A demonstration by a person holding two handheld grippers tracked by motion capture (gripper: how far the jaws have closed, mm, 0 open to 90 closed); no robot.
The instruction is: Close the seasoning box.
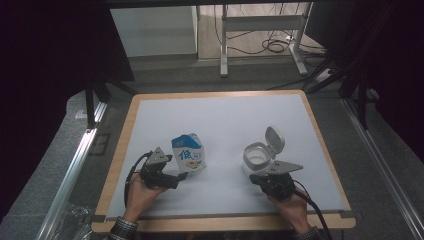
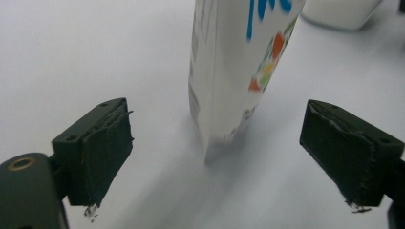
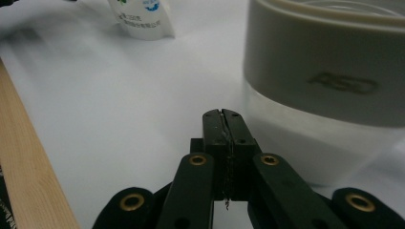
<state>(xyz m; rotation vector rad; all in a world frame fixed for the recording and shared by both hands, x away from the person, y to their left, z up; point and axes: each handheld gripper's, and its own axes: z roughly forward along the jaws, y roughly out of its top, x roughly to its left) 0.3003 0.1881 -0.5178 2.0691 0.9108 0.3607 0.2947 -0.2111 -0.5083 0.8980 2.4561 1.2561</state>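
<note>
The left gripper [image 2: 217, 157] was seen spread wide, its pads clear of the milk carton [image 2: 239, 71], which stood upright on the white mat [image 1: 225, 115] just ahead of the gap. The right gripper [image 3: 223, 117] was clamped tight on nothing, pad against pad, just beside the white container [image 3: 329, 90], whose flip lid [image 1: 274, 138] was tipped open.

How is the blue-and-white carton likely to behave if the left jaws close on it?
The carton looks like thin paperboard, so its walls would probably dent under a hard squeeze. It stands tall on a narrow base, so a push high up could tip it. Its printed skin looks smooth and may slip between the open jaws of the left gripper.
</note>
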